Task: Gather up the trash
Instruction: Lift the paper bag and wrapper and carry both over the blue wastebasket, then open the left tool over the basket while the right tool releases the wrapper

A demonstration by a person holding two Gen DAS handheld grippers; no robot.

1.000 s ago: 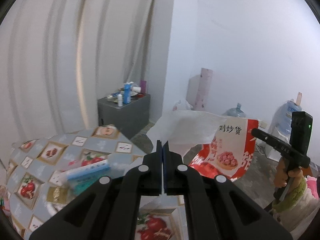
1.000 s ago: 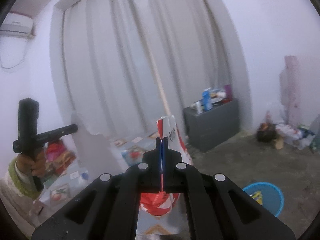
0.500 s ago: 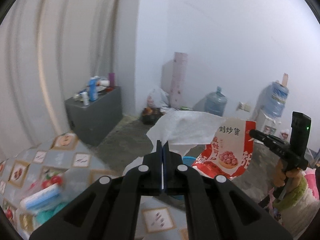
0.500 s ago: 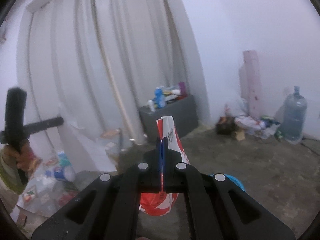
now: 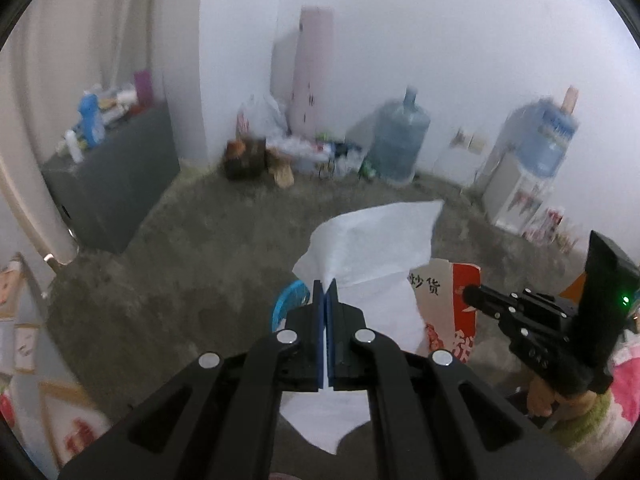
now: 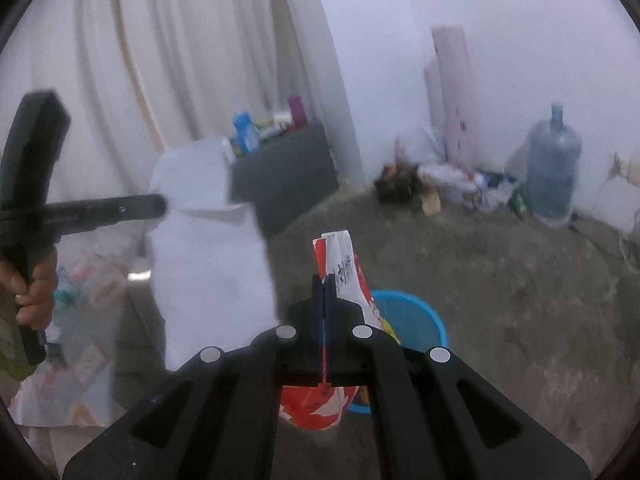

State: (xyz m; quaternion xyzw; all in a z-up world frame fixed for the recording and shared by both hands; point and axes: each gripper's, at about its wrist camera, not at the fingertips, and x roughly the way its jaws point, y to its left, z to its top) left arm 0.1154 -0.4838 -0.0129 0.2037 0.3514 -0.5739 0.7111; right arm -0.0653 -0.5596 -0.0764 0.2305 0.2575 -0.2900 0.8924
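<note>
Both wrist views face the far wall, sharing the water jug.

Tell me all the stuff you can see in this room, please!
tissue: one, white, pinched in the left hand-held gripper
snack bag: one, red and white, pinched in the right hand-held gripper
bin: one, blue, on the floor below the bag
water jug: one, blue, on the floor by the wall
cabinet: one, grey, bottles on top, beside the curtain
curtain: one, white
left hand-held gripper: black, shut
right hand-held gripper: black, shut
</note>
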